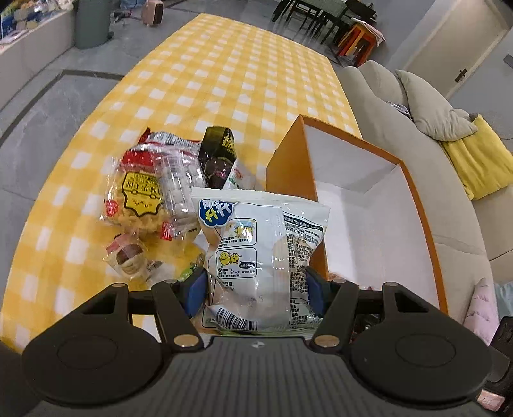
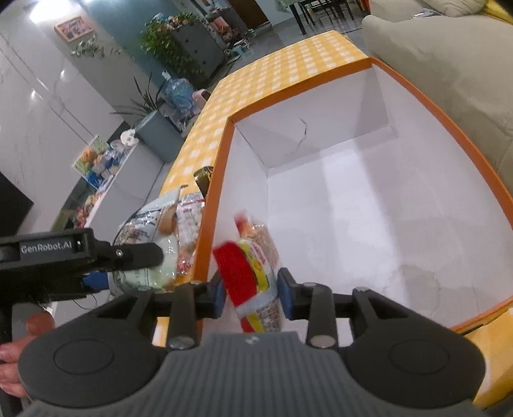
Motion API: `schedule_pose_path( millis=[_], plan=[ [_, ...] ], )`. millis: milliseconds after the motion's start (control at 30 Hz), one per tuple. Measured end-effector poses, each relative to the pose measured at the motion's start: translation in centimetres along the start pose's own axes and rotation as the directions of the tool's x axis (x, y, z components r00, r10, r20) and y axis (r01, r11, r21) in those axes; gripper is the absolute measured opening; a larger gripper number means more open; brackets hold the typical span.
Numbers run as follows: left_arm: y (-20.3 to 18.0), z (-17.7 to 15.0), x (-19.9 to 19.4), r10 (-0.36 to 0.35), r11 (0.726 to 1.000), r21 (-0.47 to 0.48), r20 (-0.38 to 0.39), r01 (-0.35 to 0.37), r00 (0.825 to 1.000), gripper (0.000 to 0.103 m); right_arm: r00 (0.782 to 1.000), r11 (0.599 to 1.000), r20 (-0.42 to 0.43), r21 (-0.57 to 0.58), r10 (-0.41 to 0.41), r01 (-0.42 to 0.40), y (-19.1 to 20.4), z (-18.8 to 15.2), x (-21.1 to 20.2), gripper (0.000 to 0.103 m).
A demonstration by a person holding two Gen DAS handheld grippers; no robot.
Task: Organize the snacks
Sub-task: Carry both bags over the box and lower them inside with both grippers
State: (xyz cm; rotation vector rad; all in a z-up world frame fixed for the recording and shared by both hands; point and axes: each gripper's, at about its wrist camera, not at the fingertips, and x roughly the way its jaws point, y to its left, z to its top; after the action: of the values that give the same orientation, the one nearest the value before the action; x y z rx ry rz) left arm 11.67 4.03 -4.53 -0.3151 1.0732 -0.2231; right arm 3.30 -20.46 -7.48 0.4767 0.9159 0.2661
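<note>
My left gripper [image 1: 255, 287] is shut on a white snack bag [image 1: 259, 253] with a blue logo, held just left of the orange box [image 1: 288, 160] with a white inside. A pile of snacks lies left of it: a yellow puffed-snack bag [image 1: 134, 199], a clear candy pack [image 1: 176, 182], a black packet [image 1: 218, 154] and a small cake pack [image 1: 131, 259]. My right gripper [image 2: 251, 293] is over the box's [image 2: 218, 179] near left corner. A red and yellow snack pack [image 2: 250, 272] sits blurred between its fingers. The left gripper's body [image 2: 73, 256] shows at the left.
The box and snacks rest on a table with a yellow checked cloth [image 1: 208, 80]. A beige sofa [image 1: 416, 128] with cushions runs along the table's right side. A grey bin [image 1: 91, 22] and chairs [image 1: 317, 16] stand beyond the far end.
</note>
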Motion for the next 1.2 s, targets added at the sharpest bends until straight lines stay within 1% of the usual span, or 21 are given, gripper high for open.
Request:
schedule_pose_path(
  millis=[67,200,300,333,367,467,533,700,833,967,1100,1167,1200],
  plan=[
    [0.3,0.0,0.1,0.002,1.0,-0.003,-0.004,-0.002,1.0,0.071,1.0,1.0,-0.002,-0.023,-0.017,0.017,0.3,-0.1,0.2,0.037],
    [0.6,0.0,-0.4,-0.001,1.0,-0.011,0.0,0.001,1.0,0.071,1.0,0.999,-0.014,-0.033,-0.023,0.023,0.3,0.0,0.3,0.039],
    [0.7,0.1,-0.9,-0.007,1.0,-0.007,0.011,0.007,1.0,0.071,1.0,0.999,-0.013,-0.033,-0.017,0.017,0.3,0.2,-0.2,0.05],
    [0.6,0.0,-1.1,-0.006,1.0,-0.004,0.015,0.006,1.0,0.071,1.0,1.0,-0.007,-0.027,-0.012,0.011,0.2,0.3,-0.5,0.057],
    [0.5,0.0,-1.3,-0.005,1.0,0.003,0.017,0.005,1.0,0.071,1.0,1.0,0.0,-0.022,-0.007,0.007,0.2,0.3,-0.7,0.061],
    [0.1,-0.1,-1.7,-0.002,1.0,0.027,0.017,0.002,1.0,0.071,0.999,1.0,0.028,-0.021,-0.018,0.018,0.2,0.4,-1.7,0.061],
    [-0.3,-0.2,-2.0,-0.004,0.999,0.038,0.022,0.003,1.0,0.071,0.998,0.999,0.057,-0.025,-0.035,0.036,0.1,0.4,-2.5,0.064],
    [-1.7,-0.6,-2.7,-0.029,0.997,0.07,0.024,0.027,0.999,0.071,0.992,0.999,0.119,-0.013,-0.04,0.042,-0.4,1.0,-4.2,0.065],
    [-3.9,-1.1,-2.8,-0.049,0.994,0.1,0.01,0.048,0.999,0.071,0.974,0.997,0.216,-0.027,-0.064,0.072,-1.2,1.6,-6.4,0.07],
    [-6.9,-1.7,-1.7,-0.049,0.99,0.128,-0.023,0.052,0.999,0.071,0.954,0.994,0.283,-0.021,-0.095,0.105,-2.8,2.0,-8.2,0.07],
    [-9.8,-2.3,0.2,-0.032,0.985,0.17,-0.058,0.042,0.998,0.071,0.938,0.996,0.338,-0.014,-0.078,0.088,-3.9,2.1,-10.0,0.071],
    [-11.0,-2.5,1.3,-0.023,0.983,0.179,-0.074,0.036,0.997,0.071,0.922,0.994,0.373,-0.011,-0.099,0.111,-4.5,2.0,-11.1,0.076],
    [-11.5,-2.6,1.8,-0.021,0.985,0.172,-0.076,0.034,0.997,0.071,0.913,0.992,0.391,-0.002,-0.114,0.125,-4.9,1.9,-11.6,0.076]
  ],
)
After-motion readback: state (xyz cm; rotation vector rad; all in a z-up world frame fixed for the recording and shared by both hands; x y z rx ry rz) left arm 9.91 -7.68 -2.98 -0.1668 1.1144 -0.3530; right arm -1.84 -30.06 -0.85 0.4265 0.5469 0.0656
